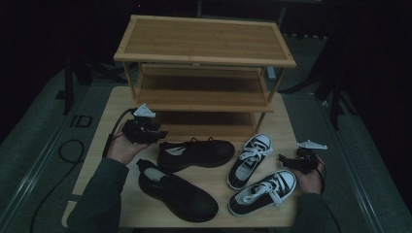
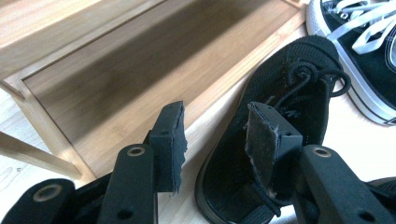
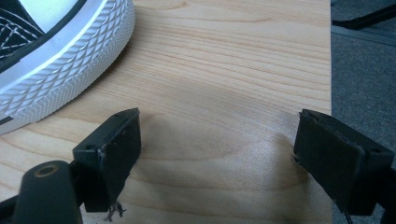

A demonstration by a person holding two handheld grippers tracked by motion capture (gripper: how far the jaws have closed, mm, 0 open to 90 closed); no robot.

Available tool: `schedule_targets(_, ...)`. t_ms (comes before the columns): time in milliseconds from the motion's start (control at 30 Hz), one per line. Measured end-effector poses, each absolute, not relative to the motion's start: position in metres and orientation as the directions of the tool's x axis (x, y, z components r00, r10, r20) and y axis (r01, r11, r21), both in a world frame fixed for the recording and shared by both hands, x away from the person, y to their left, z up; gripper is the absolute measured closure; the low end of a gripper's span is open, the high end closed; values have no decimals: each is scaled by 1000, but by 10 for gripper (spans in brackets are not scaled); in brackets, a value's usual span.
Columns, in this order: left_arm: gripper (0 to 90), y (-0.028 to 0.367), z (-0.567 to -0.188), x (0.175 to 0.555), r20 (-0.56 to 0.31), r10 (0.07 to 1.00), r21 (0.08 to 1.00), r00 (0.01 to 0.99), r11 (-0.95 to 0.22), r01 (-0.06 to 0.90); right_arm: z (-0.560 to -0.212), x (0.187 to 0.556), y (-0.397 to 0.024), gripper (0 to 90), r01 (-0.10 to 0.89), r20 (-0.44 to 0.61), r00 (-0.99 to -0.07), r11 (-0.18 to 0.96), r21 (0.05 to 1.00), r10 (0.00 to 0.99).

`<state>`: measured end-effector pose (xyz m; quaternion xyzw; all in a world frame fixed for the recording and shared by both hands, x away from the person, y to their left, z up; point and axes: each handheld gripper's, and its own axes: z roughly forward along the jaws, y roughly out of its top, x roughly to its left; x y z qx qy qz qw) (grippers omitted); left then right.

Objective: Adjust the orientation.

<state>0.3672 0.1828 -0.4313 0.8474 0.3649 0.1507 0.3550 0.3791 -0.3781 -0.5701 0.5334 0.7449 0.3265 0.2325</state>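
Two black lace-up shoes lie mid-table, one farther back point(image 1: 199, 153) and one nearer point(image 1: 177, 191). My left gripper point(image 1: 159, 132) hovers just left of the far shoe's heel. In the left gripper view it point(image 2: 217, 135) stands open, its right pad over the far black shoe point(image 2: 299, 93) at the heel opening and its left pad over bare wood beside it. Neither pad presses on the shoe. Two black-and-white sneakers point(image 1: 250, 160) point(image 1: 262, 191) lie to the right. My right gripper point(image 1: 284, 159) rests beside them, open point(image 3: 219, 135) over bare table, with a sneaker toe point(image 3: 56, 70) at the upper left.
A three-tier wooden shoe rack point(image 1: 204, 41) stands at the back of the table point(image 1: 121, 102); its bottom shelf point(image 2: 140, 70) lies right ahead of my left jaws. A sneaker point(image 2: 364, 60) sits beyond the black shoe. The table's right edge point(image 3: 327, 70) drops to grey floor.
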Motion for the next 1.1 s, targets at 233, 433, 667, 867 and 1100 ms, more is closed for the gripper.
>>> schedule_targets(233,578,172,-436,369,-9,705,693,709,-507,513,-570,379,-378,148,643,1,-323,219,734,946)
schedule_targets(433,573,163,-444,372,-15,684,665,729,-537,518,-570,379,-378,148,642,0,-324,220,734,946)
schedule_targets(667,564,157,-452,378,-26,673,626,739,-566,537,-570,379,-378,149,642,0,-324,220,734,946)
schedule_targets(867,589,155,-461,384,-9,675,569,738,-604,558,-570,379,-378,149,642,-1,-324,221,734,946)
schedule_targets(1100,629,152,-467,387,-29,672,535,740,-615,579,-570,379,-378,148,642,-1,-324,221,734,946)
